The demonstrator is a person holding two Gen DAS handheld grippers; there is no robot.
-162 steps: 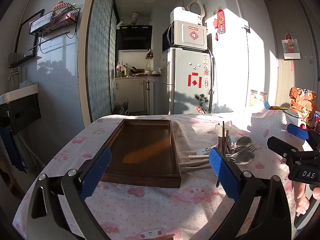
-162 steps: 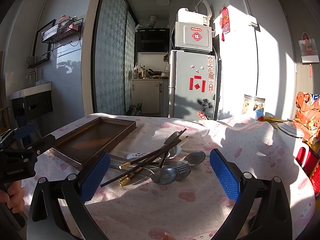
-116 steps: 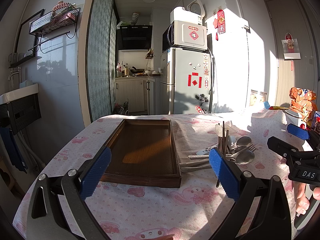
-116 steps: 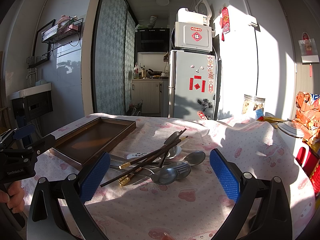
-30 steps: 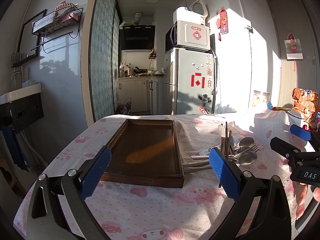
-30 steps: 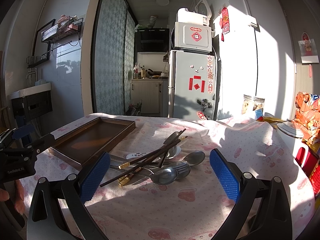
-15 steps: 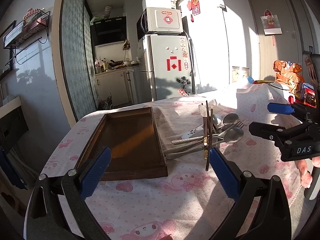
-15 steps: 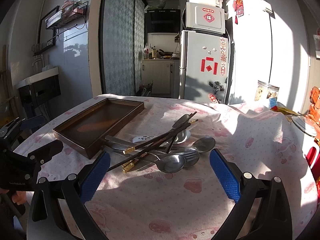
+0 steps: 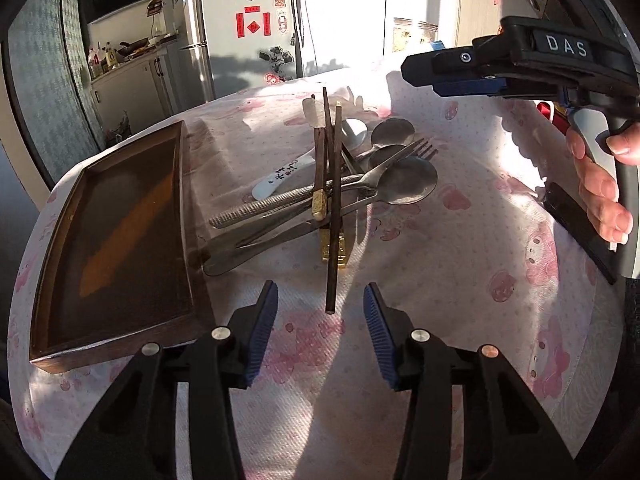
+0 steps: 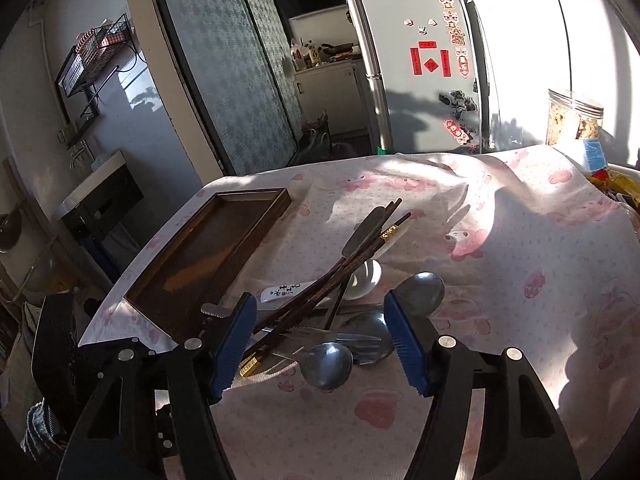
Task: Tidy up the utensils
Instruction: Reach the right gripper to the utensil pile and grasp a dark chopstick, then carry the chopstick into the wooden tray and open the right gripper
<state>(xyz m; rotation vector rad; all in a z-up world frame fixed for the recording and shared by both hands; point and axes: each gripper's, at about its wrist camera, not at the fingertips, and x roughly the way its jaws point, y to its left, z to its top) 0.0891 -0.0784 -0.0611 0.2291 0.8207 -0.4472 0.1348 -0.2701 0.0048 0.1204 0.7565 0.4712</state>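
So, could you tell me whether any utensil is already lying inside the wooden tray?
No, the wooden tray holds nothing; the utensils all lie piled on the tablecloth beside it.

Fridge (image 10: 416,64); jar (image 10: 574,120); pink tablecloth (image 9: 460,280)

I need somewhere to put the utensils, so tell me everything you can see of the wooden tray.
The wooden tray is a dark brown, shallow rectangle with a low raised rim all round and a flat, glossy floor catching an orange streak of sunlight. It looks like stained wood. It lies flat on the pink-patterned tablecloth, nothing inside it, to the left of the utensil pile. The handle ends of the nearest metal utensils reach its right rim; whether they touch it is unclear. Neither gripper touches it.
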